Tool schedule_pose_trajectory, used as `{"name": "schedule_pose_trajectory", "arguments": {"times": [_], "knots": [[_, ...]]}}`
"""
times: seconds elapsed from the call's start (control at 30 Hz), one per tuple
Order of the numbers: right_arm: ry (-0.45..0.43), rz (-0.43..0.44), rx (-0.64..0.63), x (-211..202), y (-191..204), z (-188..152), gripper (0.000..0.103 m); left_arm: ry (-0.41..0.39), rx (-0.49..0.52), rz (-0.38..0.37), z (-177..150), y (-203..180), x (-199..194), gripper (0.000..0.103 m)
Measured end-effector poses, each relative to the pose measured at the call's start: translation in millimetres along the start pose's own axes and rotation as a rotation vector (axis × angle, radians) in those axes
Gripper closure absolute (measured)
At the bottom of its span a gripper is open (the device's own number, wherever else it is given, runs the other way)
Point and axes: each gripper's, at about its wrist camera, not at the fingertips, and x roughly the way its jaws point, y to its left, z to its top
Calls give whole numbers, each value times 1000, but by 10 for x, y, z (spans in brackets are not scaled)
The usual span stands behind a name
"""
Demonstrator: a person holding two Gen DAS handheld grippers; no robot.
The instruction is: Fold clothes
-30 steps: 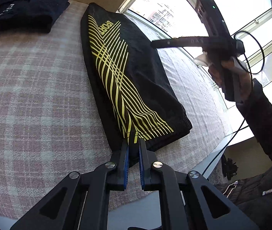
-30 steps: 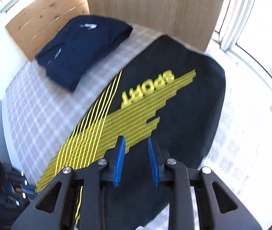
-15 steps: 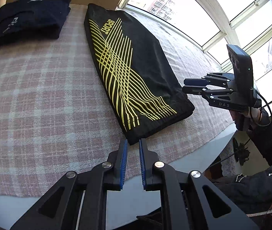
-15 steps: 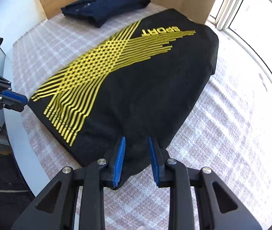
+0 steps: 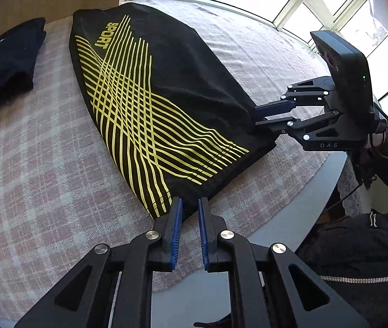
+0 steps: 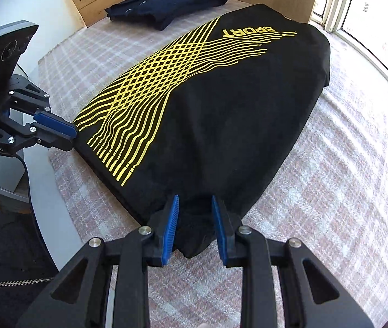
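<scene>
**Both grippers now at the garment's near hem**

The left gripper [image 5: 190,207] has moved in: its parted fingers now straddle the near corner of the black garment [image 5: 166,87], not yet clamped. The right gripper [image 6: 195,213], clear half a second ago, now has bunched hem between its open fingers. The folded navy garment [image 6: 166,0] lies beyond, unmoved.

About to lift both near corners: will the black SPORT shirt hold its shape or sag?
The black shirt will probably sag between the tools: its hem already bunches inside the right tool. It looks light, lying thin on the checked cloth. The folded-under layers may slip open, since nothing visible pins them.
</scene>
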Motion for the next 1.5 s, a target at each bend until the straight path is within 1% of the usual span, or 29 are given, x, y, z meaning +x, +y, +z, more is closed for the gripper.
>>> {"name": "schedule_pose_trajectory", "arguments": {"times": [0.07, 0.1, 0.13, 0.17, 0.27, 0.37, 0.4, 0.5, 0.53, 0.63, 0.77, 0.9, 0.97, 1.0, 1.1, 1.13, 1.33, 1.4, 1.5], "knots": [[-35, -28, -40, -158, 38, -42, 77, -20, 151, 71, 3, -117, -180, 92], [-46, -39, -60, -215, 61, -76, 76, -30, 228, 107, 5, -176, -270, 86], [-56, -50, -80, -268, 86, -111, 71, -33, 310, 138, -17, -245, -324, 83], [-58, -61, -104, -294, 114, -144, 66, -23, 371, 136, -36, -280, -333, 82], [-50, -102, -184, -333, 205, -237, 65, 10, 550, 125, -91, -383, -355, 80], [-13, -154, -235, -306, 246, -296, 59, 84, 690, 139, -108, -397, -164, 80], [1, -170, -244, -296, 247, -313, 59, 109, 737, 144, -114, -401, -100, 80], [6, -153, -227, -301, 259, -303, 59, 132, 836, 122, -139, -419, -6, 80], [-2, -150, -225, -313, 270, -294, 58, 136, 864, 113, -148, -427, 12, 77], [-15, -152, -246, -299, 335, -234, 56, 140, 898, 85, -119, -406, 37, 69], [-8, -132, -302, -191, 408, -131, 50, 170, 925, 52, -98, -355, 116, 68], [41, -147, -315, -14, 381, -89, 50, 184, 924, 20, -91, -306, 203, 68], [59, -132, -314, 35, 362, -91, 50, 196, 921, 3, -96, -279, 241, 65], [68, -125, -313, 60, 353, -92, 50, 203, 919, -5, -99, -266, 260, 62], [102, -153, -364, 147, 399, -150, 50, 219, 930, -4, -128, -251, 345, 59], [104, -152, -363, 159, 397, -159, 50, 221, 916, -21, -104, -242, 347, 57], [124, -112, -336, 177, 329, -155, 50, 235, 853, -111, 2, -178, 342, 56], [132, -95, -326, 186, 301, -141, 50, 237, 855, -122, 12, -178, 344, 56], [148, -62, -294, 203, 249, -111, 50, 245, 858, -113, 24, -211, 353, 58]]}}
